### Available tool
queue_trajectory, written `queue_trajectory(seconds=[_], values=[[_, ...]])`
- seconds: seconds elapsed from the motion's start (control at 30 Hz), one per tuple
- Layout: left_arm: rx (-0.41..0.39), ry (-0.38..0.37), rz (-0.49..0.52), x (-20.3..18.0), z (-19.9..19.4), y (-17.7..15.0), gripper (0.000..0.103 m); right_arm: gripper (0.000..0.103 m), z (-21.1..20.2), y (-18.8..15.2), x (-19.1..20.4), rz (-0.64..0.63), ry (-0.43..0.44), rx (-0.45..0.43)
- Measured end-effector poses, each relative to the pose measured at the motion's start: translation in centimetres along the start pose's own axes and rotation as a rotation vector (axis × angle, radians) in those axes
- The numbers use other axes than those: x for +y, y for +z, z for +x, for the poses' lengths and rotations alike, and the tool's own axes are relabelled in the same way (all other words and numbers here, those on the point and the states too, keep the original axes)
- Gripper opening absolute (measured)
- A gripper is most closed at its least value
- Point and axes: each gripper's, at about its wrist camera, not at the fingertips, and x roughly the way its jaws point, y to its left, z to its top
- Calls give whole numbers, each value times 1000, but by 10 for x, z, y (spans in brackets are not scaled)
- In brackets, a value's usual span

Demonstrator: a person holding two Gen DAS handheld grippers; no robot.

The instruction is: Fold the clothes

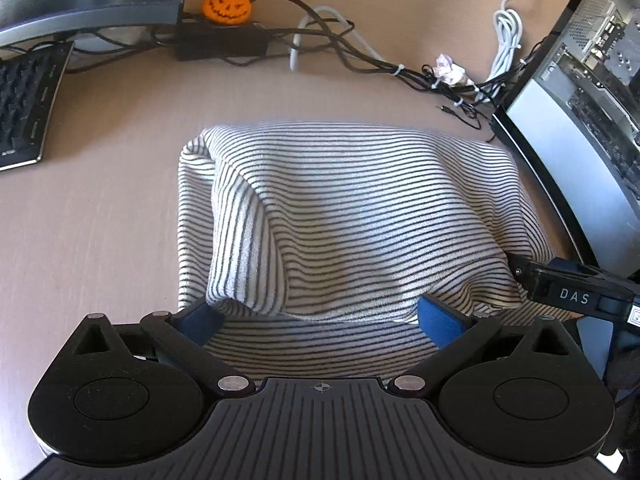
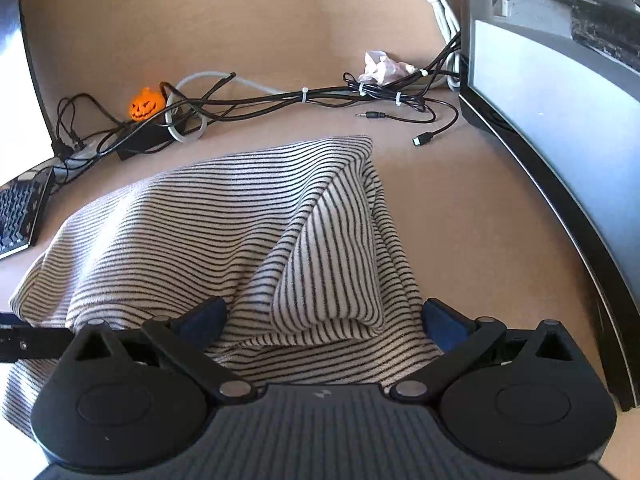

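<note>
Near the orange pumpkin (image 1: 227, 5), on the tabltop's middle, we hover both hand-held grippers, left (image 1: 320, 318) and right (image 2: 322, 320), spread wide over the striped shirt (image 1: 340, 208)

One striped garment (image 1: 352, 208), one pumpkin figure (image 1: 227, 5), one keyboard (image 1: 24, 100), two claws (image 1: 320, 320).

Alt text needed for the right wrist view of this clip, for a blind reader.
A black-and-white striped garment, partly folded, lies on a tan desk, with the right tongs open around its near folded edge. Behind it sit tangled cables, an orange pumpkin figure and a computer case.
</note>
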Motion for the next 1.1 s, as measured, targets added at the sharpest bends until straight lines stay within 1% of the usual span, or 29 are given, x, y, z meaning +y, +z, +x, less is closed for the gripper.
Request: queue_trajectory(seconds=[0.07,0.2,0.27,0.33,0.37,0.4,0.43,0.47,0.5,0.53,0.6,0.63,0.7,0.73,0.8,0.87,0.9,0.93,0.97,1.0,1.03,1.07,1.1], values=[[-10,7,8,-1,0,-2,103,103,-1,-1,0,11,-4,-2],[-9,59,81,-13,4,-4,103,103,-1,-2,1,25,-4,0],[2,63,107,-14,3,-3,103,103,-2,-1,-1,5,12,10],[19,29,101,-9,-4,1,103,103,-5,2,-6,-13,28,39],[18,2,92,-5,-11,3,103,103,-12,3,-10,1,25,21],[-2,-22,84,0,-20,5,103,103,-20,5,-14,16,21,-1],[-29,-38,81,5,-29,7,103,103,-28,6,-15,10,5,-33],[-52,-42,79,9,-37,10,103,103,-35,8,-15,-19,-31,-64],[-65,-26,75,14,-41,12,103,103,-37,9,-13,-60,-72,-76],[-69,2,68,19,-42,15,103,103,-34,9,-11,-94,-103,-66],[-62,70,55,29,-38,19,103,103,-18,5,-5,-176,-204,-16],[-57,94,42,34,-37,21,103,103,-15,2,-4,-205,-232,-21],[-52,98,13,43,-37,24,103,103,-18,2,-3,-214,-235,-28],[-49,88,0,47,-37,26,103,103,-23,5,-4,-196,-208,-43],[-45,41,-17,50,-35,29,103,103,-35,12,-7,-156,-147,-77],[-47,-4,-16,49,-28,33,103,103,-37,22,-10,-113,-38,-85],[-45,-12,-15,48,-24,36,103,102,-39,27,-12,-92,18,-89],[-38,-4,-13,47,-17,38,103,94,-34,32,-12,-88,44,-83],[-31,5,-11,45,-11,41,103,84,-28,35,-12,-90,61,-75],[-25,14,-10,43,-4,43,103,78,-18,38,-13,-87,72,-60],[-18,18,-7,42,1,45,103,67,-7,42,-13,-83,82,-44],[-11,16,-4,42,6,45,103,63,2,44,-15,-70,95,-25],[-3,10,-1,42,9,45,103,63,11,46,-17,-55,109,-5]])
